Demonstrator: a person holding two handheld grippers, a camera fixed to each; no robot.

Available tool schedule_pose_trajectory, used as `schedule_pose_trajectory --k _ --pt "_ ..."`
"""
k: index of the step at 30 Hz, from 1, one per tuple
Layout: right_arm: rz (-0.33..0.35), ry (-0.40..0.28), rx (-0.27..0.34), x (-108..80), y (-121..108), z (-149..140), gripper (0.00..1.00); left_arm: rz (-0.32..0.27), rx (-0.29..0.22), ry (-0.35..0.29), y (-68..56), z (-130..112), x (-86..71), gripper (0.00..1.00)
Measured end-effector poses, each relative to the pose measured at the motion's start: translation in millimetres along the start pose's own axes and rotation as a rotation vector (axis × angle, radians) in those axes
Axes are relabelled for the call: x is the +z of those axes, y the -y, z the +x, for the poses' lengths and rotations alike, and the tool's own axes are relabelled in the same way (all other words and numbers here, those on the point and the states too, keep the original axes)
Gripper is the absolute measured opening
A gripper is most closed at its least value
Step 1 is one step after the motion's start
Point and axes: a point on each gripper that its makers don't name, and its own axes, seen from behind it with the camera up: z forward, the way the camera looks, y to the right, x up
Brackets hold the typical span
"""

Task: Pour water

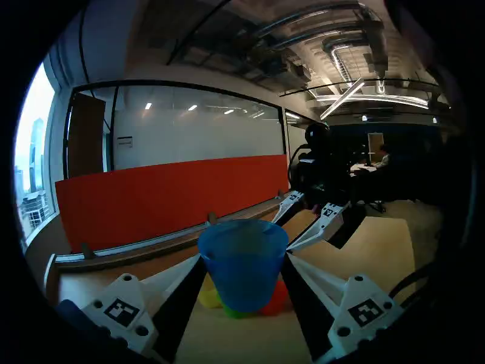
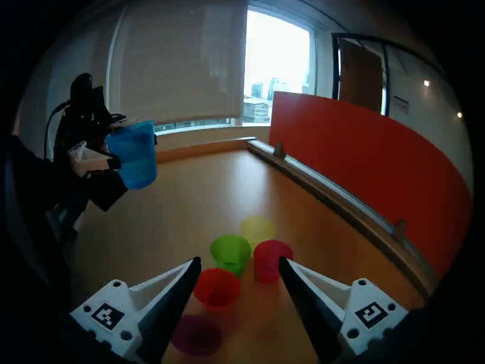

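Observation:
My left gripper (image 1: 244, 258) is shut on a translucent blue cup (image 1: 244, 267), held upright above the wooden table (image 1: 376, 249). Whether it holds water I cannot tell. The right gripper view has that blue cup (image 2: 134, 154) raised at the left, in the left gripper (image 2: 100, 161). Below and ahead, my right gripper (image 2: 238, 261) stands open low over the table, its fingers either side of a cluster of cups: green (image 2: 230, 252), yellow (image 2: 257, 229), crimson (image 2: 271, 259), red (image 2: 216, 287) and purple (image 2: 195, 333). Under the blue cup, the left gripper view has a yellow cup (image 1: 210, 298), a green rim (image 1: 235, 313) and a red cup (image 1: 276, 299). The right gripper (image 1: 290, 233) shows behind it.
A red partition panel (image 2: 376, 164) with a rail (image 2: 327, 188) runs along the table's far edge. A window (image 2: 276, 73) and a drawn blind (image 2: 176, 67) lie beyond the table. A person sits at a desk (image 1: 382, 159) far off across the room.

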Motion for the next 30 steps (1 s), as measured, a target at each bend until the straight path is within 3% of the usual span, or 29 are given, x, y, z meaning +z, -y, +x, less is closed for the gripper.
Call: schedule_pose_trajectory --k 12,23,30 --pt "0.047 0.048 -0.032 25.3 5.6 -5.6 1.0 0.029 -0.003 -0.019 7.7 5.4 -7.8 0.82" --pt "0.074 0.069 -0.047 44.9 5.5 -5.6 1.0 0.103 -0.001 -0.025 30.8 5.2 -18.9 0.82" --pt "0.095 0.092 -0.06 55.5 7.6 -10.6 0.99 0.122 0.002 -0.02 38.4 0.1 -22.6 0.82"
